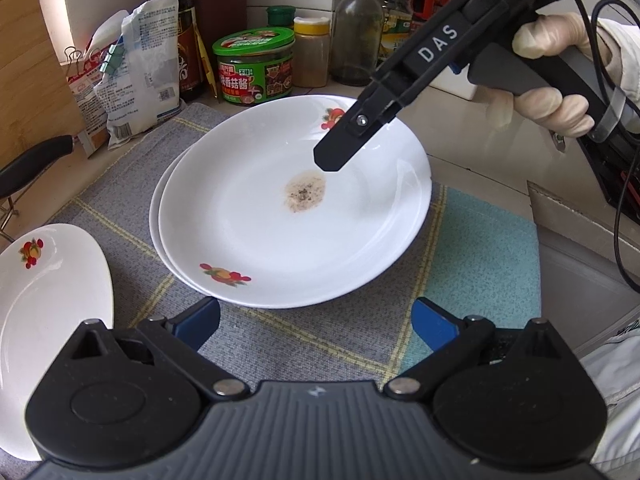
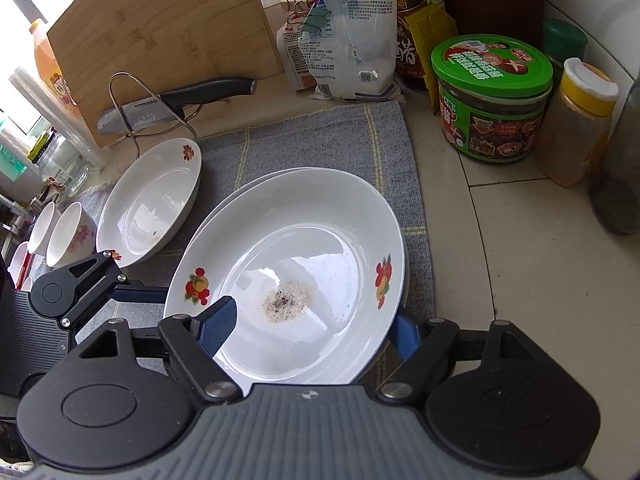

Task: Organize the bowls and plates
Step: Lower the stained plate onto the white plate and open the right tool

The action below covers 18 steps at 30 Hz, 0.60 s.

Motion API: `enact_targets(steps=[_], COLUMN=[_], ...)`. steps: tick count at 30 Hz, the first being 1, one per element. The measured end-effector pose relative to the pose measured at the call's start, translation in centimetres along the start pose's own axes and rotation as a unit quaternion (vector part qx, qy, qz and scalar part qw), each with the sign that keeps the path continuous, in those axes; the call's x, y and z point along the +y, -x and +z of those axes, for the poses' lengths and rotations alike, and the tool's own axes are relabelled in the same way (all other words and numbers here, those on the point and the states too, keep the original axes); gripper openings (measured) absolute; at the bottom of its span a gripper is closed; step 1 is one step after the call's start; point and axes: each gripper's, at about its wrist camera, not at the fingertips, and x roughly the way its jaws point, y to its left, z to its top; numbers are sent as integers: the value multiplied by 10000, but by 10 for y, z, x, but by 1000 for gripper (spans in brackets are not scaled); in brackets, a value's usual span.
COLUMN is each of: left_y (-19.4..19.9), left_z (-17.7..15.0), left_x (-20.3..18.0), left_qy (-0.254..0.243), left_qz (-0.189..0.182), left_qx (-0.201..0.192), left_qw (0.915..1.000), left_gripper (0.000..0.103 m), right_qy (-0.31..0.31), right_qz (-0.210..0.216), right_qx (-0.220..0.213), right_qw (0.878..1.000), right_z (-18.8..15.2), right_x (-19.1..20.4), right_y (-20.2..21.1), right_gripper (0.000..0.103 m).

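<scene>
The right gripper (image 2: 312, 330) has its blue-padded fingers (image 2: 218, 328) parted around the near rim of a shallow white ceramic plate with red fruit decals (image 2: 304, 248); one finger lies over the inside of the rim, the other sits outside and below it, and whether the pads actually press the rim cannot be told. That plate carries a small patch of brownish, peppery residue (image 2: 286, 300) at its centre and rests on a second white plate (image 1: 158, 216) of the same kind, whose edge peeks out beneath it. The left gripper (image 1: 316, 322) is spread wide just short of the stack's near edge, with nothing between its fingers. Both plates sit on a grey woven mat with yellow lines (image 2: 320, 136). A third fruit-patterned white plate (image 2: 150, 204) lies apart to the side on the same mat, near two small floral cups (image 2: 64, 232). Further off stand a green-lidded sauce jar (image 2: 492, 104), a yellow-capped spice bottle (image 2: 576, 128), a bamboo cutting board (image 2: 168, 36) and a black-handled knife (image 2: 176, 104) (resting on a wire stand).
</scene>
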Motion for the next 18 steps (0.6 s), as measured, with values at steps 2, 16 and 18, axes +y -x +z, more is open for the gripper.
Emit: enact_targets(steps=[2, 16, 18], left_y=[-1, -2, 0], left_z=[0, 0, 0], left_x=[0, -1, -3], left_qy=[-14, -69, -91], left_qz=[7, -12, 28], left_qx=[28, 64, 24], left_qw=[10000, 10000, 10000], left_gripper=[101, 101, 101], right_qy=[-6, -66, -10], right_qz=[-21, -36, -71], right_qx=[21, -178, -264], right_qw=[10000, 9998, 9996], right_z=[-1, -8, -8], right_x=[1, 3, 6], right_y=[2, 17, 20], right_gripper=[84, 103, 103])
